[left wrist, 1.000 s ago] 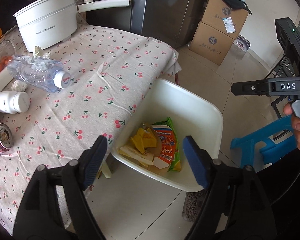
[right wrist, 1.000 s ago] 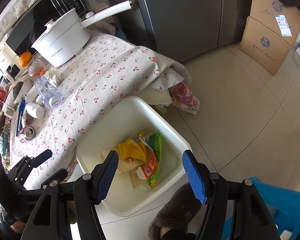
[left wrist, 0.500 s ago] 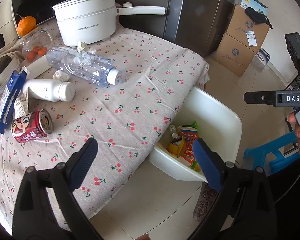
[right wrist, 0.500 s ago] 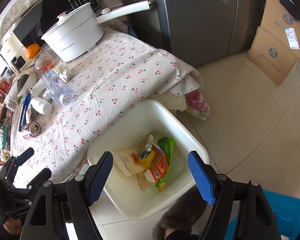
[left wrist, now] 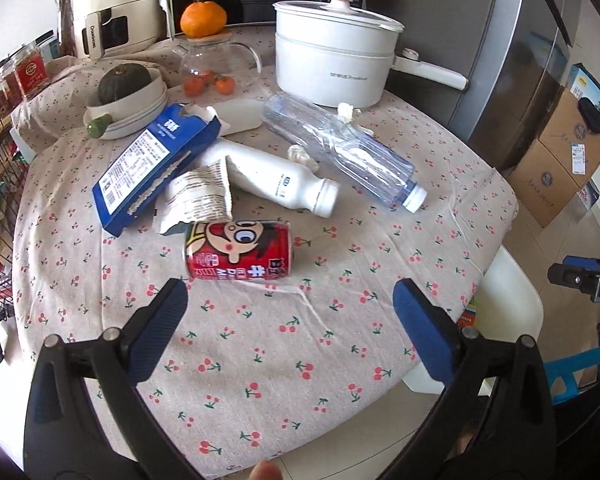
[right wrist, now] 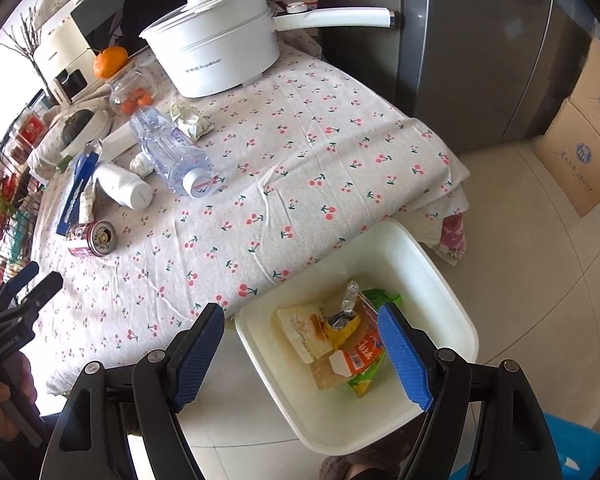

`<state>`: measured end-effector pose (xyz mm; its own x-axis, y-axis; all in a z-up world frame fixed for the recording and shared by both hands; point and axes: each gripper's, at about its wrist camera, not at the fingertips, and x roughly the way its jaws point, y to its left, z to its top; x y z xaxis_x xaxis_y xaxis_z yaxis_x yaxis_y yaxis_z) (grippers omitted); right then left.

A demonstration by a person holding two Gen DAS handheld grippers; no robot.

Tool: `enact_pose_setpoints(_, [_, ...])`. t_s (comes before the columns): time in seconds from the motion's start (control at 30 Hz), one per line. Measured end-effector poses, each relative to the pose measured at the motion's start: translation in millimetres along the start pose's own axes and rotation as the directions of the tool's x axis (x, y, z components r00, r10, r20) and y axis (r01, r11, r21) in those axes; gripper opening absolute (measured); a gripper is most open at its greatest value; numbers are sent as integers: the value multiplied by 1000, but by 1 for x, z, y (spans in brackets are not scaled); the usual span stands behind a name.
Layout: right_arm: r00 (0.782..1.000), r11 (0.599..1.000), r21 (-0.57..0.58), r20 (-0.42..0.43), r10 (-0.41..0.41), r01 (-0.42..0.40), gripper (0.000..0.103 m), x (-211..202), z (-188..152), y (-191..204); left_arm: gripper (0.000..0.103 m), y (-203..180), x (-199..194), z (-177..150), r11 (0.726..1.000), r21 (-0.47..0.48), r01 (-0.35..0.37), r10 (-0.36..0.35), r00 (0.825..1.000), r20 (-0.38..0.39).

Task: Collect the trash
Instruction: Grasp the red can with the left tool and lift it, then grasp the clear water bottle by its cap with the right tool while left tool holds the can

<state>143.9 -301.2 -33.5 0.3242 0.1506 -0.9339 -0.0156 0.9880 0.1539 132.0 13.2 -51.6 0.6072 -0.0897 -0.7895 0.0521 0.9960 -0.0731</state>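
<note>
My left gripper (left wrist: 290, 320) is open and empty above the cherry-print tablecloth, just short of a red drink can (left wrist: 238, 250) lying on its side. Behind the can lie a torn wrapper (left wrist: 198, 200), a blue carton (left wrist: 156, 160), a white bottle (left wrist: 276, 182) and a clear plastic bottle (left wrist: 340, 148). My right gripper (right wrist: 300, 344) is open and empty above the white bin (right wrist: 452, 292) beside the table, which holds several wrappers (right wrist: 340, 336). The can (right wrist: 92, 238) and the left gripper (right wrist: 32, 280) also show in the right wrist view.
A white pot (left wrist: 332, 68) with a long handle, a glass jar (left wrist: 212, 68) with an orange on its lid and a bowl (left wrist: 128, 100) with a squash stand at the table's back. A fridge (right wrist: 480, 40) and cardboard boxes (right wrist: 580, 132) stand on the right. A blue stool (left wrist: 576, 368) is near the bin.
My left gripper has swung left from above the bin to over the table, now facing the red can. My right gripper stays above the bin, shifted slightly.
</note>
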Motion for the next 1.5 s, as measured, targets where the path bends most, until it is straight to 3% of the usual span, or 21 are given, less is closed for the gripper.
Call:
enact_pose_setpoints(0.2, [1000,999,-31,-26,7,-8,81,11,2,21,102,23,34,2,999,-44,-30,29,999,-35])
enact_pose_setpoints(0.63, [999,1000,-16,-50,4,-5,81,25,10,33,102,24,85,9,998,-41,-49,45,994,-103])
enact_pose_setpoints(0.73, [999,1000,-10,-53,3,-4,81,29,15,37,95,25,88,10,998,-48,-36,30,994,-109])
enact_pose_setpoints(0.77, [999,1000,-11,-54,3,-4,81,30,17,40,90,25,88,10,998,-47,-36,31,994,-107])
enact_pose_setpoints(1.1, [1000,992,-122,-10,17,-18,81,53,59,83,88,33,55,11,997,-78,16,-23,996,-90])
enact_pose_setpoints(1.33, [999,973,-226,14,50,-46,81,92,96,120,88,50,9,10,994,-92,56,-58,998,-19])
enact_pose_setpoints(1.5, [1000,953,-302,5,22,-20,81,130,114,140,88,67,-6,3,993,-96,66,-67,998,-8])
